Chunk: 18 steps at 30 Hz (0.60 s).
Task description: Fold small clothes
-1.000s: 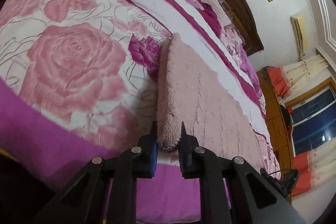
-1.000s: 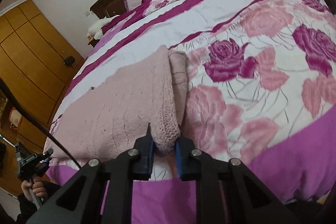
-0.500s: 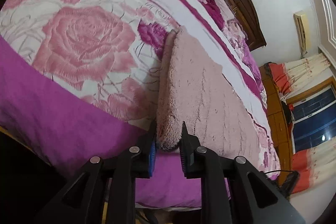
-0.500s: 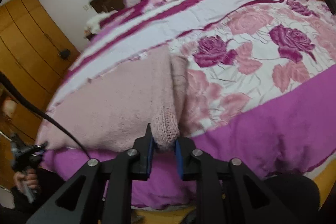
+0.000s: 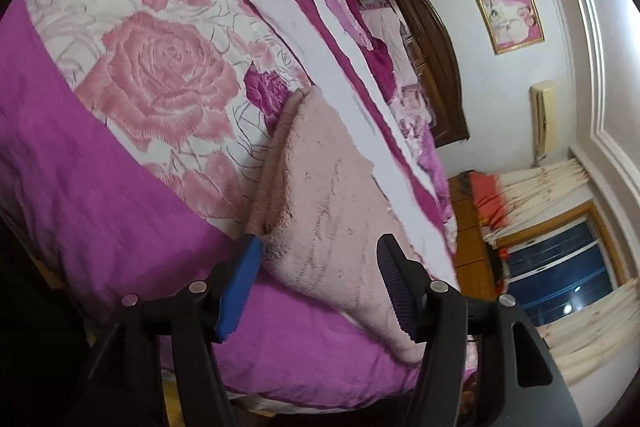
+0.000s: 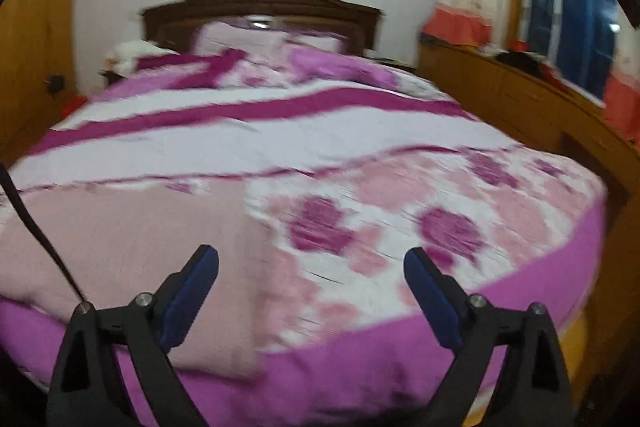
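A pale pink knitted garment (image 5: 332, 203) lies folded on the bed near its foot edge, with a doubled fold along its left side in the left wrist view. My left gripper (image 5: 320, 263) is open, its jaws spread either side of the garment's near corner, not gripping it. In the right wrist view the garment (image 6: 132, 247) lies flat at the lower left. My right gripper (image 6: 310, 279) is open and empty, held above the garment's right edge and the bedspread. That view is motion-blurred.
The bed has a rose-patterned pink and magenta bedspread (image 6: 360, 147) with a purple border (image 5: 80, 167). A dark wooden headboard (image 6: 260, 7) and pillows lie at the far end. A wooden cabinet (image 6: 520, 99) runs along the right side under a window.
Both grippers were shut on the garment's near corners; both have opened and let go. The garment now rests on the bed. The right gripper has pulled back and swung right.
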Motion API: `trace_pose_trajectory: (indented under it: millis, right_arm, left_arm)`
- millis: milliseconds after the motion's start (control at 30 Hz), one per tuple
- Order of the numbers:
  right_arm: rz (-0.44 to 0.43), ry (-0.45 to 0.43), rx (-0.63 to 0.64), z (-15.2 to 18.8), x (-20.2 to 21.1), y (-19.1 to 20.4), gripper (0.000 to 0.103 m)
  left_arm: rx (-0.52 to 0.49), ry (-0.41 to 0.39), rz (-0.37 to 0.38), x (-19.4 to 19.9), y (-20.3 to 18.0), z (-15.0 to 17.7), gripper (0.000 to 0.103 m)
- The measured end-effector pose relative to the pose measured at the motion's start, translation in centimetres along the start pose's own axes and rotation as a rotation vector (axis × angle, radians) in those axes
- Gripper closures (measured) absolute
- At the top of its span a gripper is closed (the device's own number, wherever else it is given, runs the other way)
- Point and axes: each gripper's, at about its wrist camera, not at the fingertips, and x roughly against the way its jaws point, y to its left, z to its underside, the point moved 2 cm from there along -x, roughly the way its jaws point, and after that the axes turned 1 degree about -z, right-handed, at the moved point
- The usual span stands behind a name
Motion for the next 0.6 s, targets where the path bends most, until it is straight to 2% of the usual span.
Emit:
trace_pose_trajectory:
  millis: [67,200,333,400,500,533,567,600]
  right_arm:
    - [-0.091,0.002,0.002,-0.6,-0.6,1.8,0.006]
    - [-0.289,0.031,0.007,-0.7,-2.0,7.4,0.006]
    - [-0.457,0.042,-0.013,0.3,-3.2,12.2,0.006]
    - [-0.556,0.064,-0.02,0.5,-4.4,14.3,0.006]
    - [-0.613,0.13,0.004,0.2,-5.7,17.3,0.005]
    - [-0.631,0.168,0.025,-0.1,-6.0,18.5,0.005]
    - [-0.653,0.222,0.052,-0.7,-6.7,19.8,0.005]
    - [-0.686,0.289,0.083,-1.3,-7.4,21.6,0.005]
  left_arm:
    - [0.018,0.0,0.032,-0.2,0.4,0.0,0.059]
    - [0.044,-0.002,0.035,-1.1,1.6,-0.6,0.049]
    - [0.137,0.051,0.016,-3.4,3.3,-0.8,0.049]
    - [0.129,0.053,0.008,-4.4,3.3,-0.8,0.049]
    - [0.123,0.025,-0.004,-5.5,3.0,-1.0,0.05]
    - [0.122,0.029,-0.011,-5.8,3.0,-1.0,0.059]
    - [0.085,0.045,-0.057,-6.4,2.8,-1.1,0.094]
    - [0.05,0.06,-0.116,-6.8,2.7,-1.1,0.103]
